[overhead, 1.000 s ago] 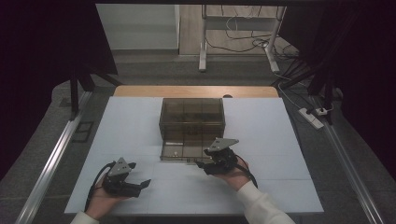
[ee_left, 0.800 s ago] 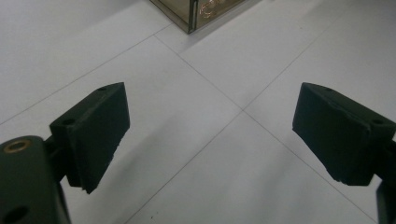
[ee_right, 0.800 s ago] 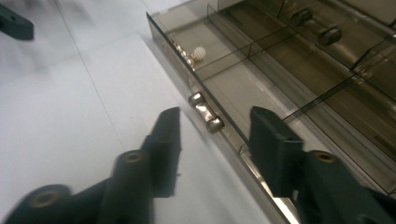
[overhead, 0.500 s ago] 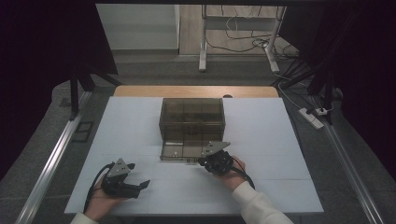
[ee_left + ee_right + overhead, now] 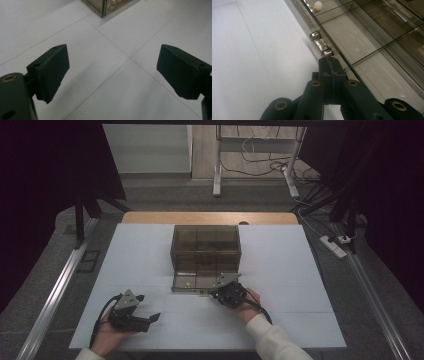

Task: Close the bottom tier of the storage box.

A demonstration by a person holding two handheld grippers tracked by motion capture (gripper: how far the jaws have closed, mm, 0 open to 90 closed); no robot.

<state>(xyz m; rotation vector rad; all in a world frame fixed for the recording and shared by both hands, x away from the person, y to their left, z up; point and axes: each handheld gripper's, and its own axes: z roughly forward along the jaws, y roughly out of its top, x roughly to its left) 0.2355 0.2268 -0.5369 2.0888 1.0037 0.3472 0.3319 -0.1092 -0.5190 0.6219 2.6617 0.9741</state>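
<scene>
Right tool jaws just closed, now sitting clenched with tips against the metal handle on the pulled-out drawer front; can't tell if anything is pinched between them. Drawer is sticking out of the smoky box mid-bench. Left tool is resting released on the white bench, well apart.

one drawer box, two tools, one pearl.

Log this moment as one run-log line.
right gripper: shut, tips at metal drawer handle | left gripper: open, empty, over white table | pulled-out drawer of smoky acrylic box
</scene>
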